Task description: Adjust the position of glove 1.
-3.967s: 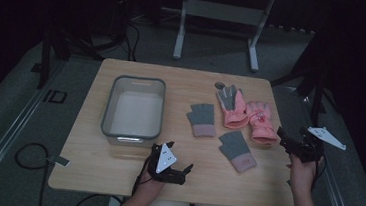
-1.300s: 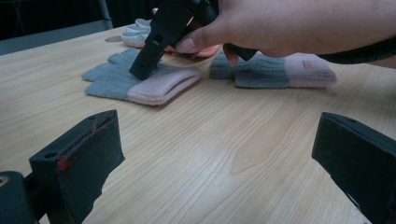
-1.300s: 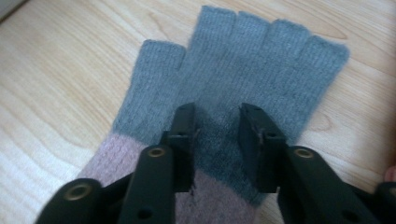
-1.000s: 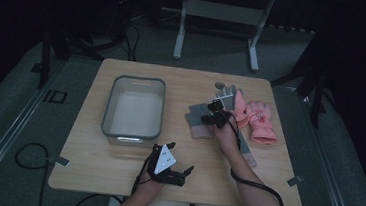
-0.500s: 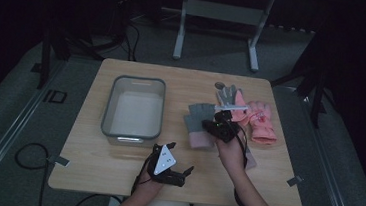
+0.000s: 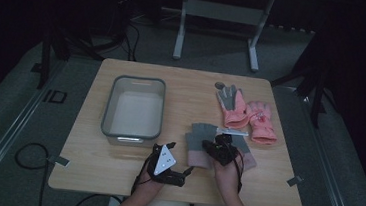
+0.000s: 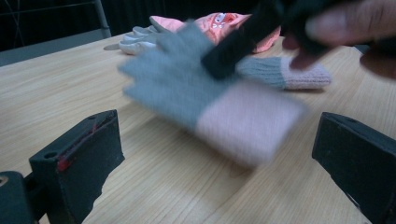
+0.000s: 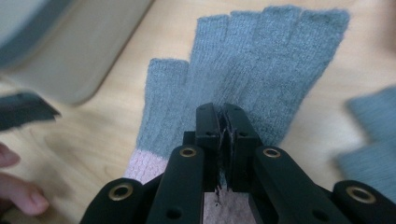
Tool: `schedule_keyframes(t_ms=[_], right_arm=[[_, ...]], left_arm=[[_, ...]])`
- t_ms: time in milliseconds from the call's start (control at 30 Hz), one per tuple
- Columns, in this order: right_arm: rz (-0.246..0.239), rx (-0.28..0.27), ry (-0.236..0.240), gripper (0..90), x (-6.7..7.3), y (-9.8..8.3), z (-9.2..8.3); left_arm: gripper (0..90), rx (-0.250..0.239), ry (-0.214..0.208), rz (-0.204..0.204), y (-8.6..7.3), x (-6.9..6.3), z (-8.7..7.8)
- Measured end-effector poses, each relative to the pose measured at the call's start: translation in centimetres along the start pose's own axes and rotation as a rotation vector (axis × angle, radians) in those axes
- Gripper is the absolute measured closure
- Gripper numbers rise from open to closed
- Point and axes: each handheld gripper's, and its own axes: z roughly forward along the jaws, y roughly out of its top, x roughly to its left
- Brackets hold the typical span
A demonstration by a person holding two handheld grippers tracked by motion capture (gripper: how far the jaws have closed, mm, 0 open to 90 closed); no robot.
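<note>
I count one grey bin [image 6: 133,109] on the counter [image 6: 187,86], near its left edge, long axis running from near edge to far edge. Four gloves total: two grey knit gloves with pink cuffs, two pink gloves. Two grippers.

My left gripper [image 6: 171,173] sits at the counter's near edge, just in front of the bin; its fingers [image 7: 77,161] stand wide apart with nothing between them.

Next right, my right gripper [image 6: 219,150] has its fingers pressed together on the grey glove [image 8: 243,79], pinching the fabric around the palm. In the right gripper view the glove's finger stubs point away from the gripper, cuff toward my hand. In the high view that glove lies near the middle of the near half of the counter, long axis roughly near-to-far, fingers toward the far edge, cuff toward the near edge. In the left gripper view it looks blurred and lifted off the wood.

The second grey glove [image 6: 247,156] lies just right of it, partly under my hand. The pink gloves [image 6: 246,113] lie toward the far right corner, side by side.
</note>
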Motion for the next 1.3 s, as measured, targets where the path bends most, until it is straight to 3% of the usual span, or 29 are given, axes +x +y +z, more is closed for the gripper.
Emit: schedule_keyframes(t_ms=[167, 300, 700, 867, 967, 1133, 1300], right_arm=[[0.020, 0.029, -0.006, 85.6, -0.1, -1.0, 1.8], [0.035, 0.053, -0.038, 83.5, -0.7, -1.7, 3.1], [0.042, 0.040, -0.027, 74.6, -0.9, -1.8, 3.1], [0.027, 0.003, -0.004, 69.6, -1.2, -1.1, 1.6], [-0.070, -0.045, 0.006, 59.4, -1.7, 0.2, -0.5], [-0.199, -0.065, -0.006, 59.9, -3.5, 1.4, -2.6], [-0.235, -0.064, 0.006, 62.2, -7.2, 1.7, -4.3]], left_arm=[[0.9, 0.001, -0.004, -0.001, 0.0, 0.0, 0.0], [0.9, 0.001, -0.003, -0.003, 0.0, 0.0, 0.0], [0.9, 0.003, -0.005, -0.005, 0.0, 0.0, 0.0], [1.0, 0.004, -0.008, -0.008, 0.0, 0.0, 0.0], [0.9, 0.004, -0.007, -0.009, 0.0, 0.0, 0.0], [0.9, 0.004, -0.011, -0.008, 0.0, 0.0, 0.0], [1.0, 0.003, -0.014, -0.015, 0.0, 0.1, 0.0]])
